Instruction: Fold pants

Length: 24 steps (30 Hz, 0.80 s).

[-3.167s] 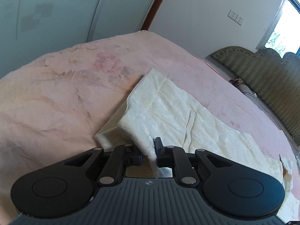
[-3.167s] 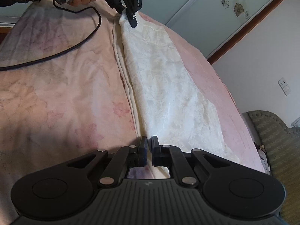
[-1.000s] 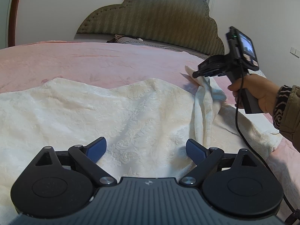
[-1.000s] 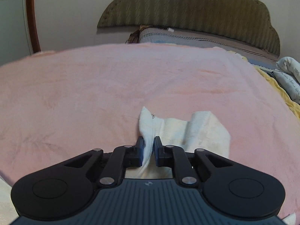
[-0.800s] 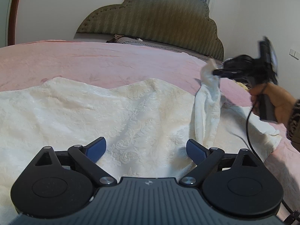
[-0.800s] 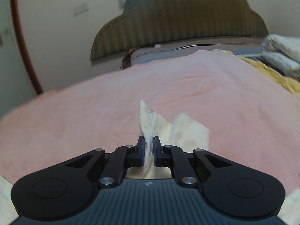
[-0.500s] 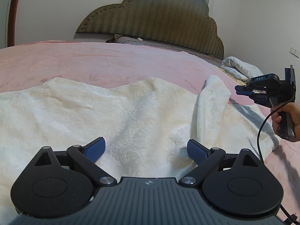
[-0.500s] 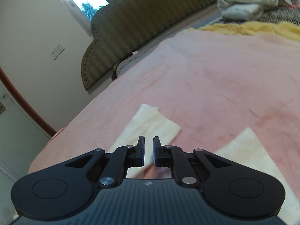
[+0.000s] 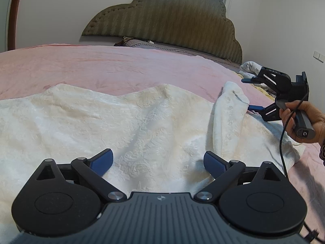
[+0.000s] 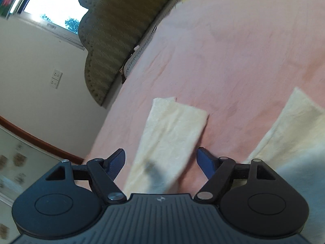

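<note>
The cream-white pants (image 9: pixel 126 120) lie spread across the pink bedspread (image 9: pixel 101 65), with a folded-over flap (image 9: pixel 229 109) standing up at their right end. My left gripper (image 9: pixel 158 160) is open and empty, low over the cloth. My right gripper (image 9: pixel 248 94) is open beside that flap, apart from it, held in a hand. In the right wrist view the right gripper (image 10: pixel 160 160) is open and empty above a strip of the pants (image 10: pixel 172 130); another part of them (image 10: pixel 292 126) lies at the right.
An olive padded headboard (image 9: pixel 162 18) stands at the far end of the bed. Folded bedding (image 9: pixel 248 68) lies by the bed's right side. A black cable (image 9: pixel 282 146) hangs from the right gripper over the pants. A window (image 10: pixel 50 4) is behind the headboard.
My right gripper has opened and let go of the pants' end, which dropped into a standing fold. It pulled back to the right. My left gripper stays open and still.
</note>
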Available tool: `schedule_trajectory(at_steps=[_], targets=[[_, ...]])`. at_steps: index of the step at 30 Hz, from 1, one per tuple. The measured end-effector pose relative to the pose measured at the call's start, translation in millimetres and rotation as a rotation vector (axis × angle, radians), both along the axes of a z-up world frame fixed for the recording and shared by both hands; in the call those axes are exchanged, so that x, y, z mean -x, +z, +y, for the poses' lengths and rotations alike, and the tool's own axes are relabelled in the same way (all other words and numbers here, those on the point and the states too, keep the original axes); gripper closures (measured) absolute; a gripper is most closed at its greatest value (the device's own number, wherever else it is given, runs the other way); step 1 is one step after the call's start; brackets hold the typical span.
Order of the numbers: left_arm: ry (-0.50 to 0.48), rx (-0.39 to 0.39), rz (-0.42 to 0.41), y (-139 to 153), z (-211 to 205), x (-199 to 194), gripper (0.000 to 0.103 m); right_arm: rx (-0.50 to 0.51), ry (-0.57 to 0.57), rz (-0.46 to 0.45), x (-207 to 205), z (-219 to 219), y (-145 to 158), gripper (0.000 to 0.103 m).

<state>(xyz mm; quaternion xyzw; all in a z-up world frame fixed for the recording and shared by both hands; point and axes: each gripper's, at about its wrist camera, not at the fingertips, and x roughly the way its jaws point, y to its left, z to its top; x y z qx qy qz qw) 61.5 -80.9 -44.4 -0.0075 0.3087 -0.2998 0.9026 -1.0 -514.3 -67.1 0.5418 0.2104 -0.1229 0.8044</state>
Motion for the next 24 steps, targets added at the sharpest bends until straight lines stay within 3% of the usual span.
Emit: schedule_trajectory(at_steps=[2, 6, 8, 10, 13, 14, 15, 16, 20, 24], targets=[[0.000, 0.000, 0.000, 0, 0, 0, 0.006, -0.011, -0.019, -0.025, -3, -3, 2, 0.024], [0.000, 0.000, 0.000, 0, 0, 0, 0.006, 0.029, -0.134, -0.159, 7, -4, 5, 0.024], [-0.001, 0.000, 0.000, 0, 0, 0, 0.005, 0.031, -0.120, -0.220, 4, -5, 1, 0.025], [-0.001, -0.001, 0.000, 0, 0, 0, 0.005, 0.027, -0.084, -0.198, -6, -6, -2, 0.026], [-0.001, 0.000, 0.001, 0, 0, 0, 0.005, 0.030, -0.043, -0.138, -23, -9, -10, 0.042], [-0.001, 0.001, 0.001, 0, 0, 0, 0.005, 0.025, -0.042, -0.121, -28, -10, -13, 0.059], [-0.001, 0.002, 0.001, 0, 0, 0, 0.005, 0.032, -0.039, -0.108, -31, -11, -15, 0.086], [-0.002, 0.005, 0.002, 0, 0, 0, 0.005, 0.054, -0.034, -0.084, -35, -11, -15, 0.094], [0.000, 0.031, -0.025, 2, 2, 6, 0.005, 0.156, -0.038, -0.104, -28, -1, 1, 0.097], [-0.033, 0.008, -0.133, 17, -7, 28, 0.005, 0.200, -0.054, -0.178, 8, 1, 32, 0.097]])
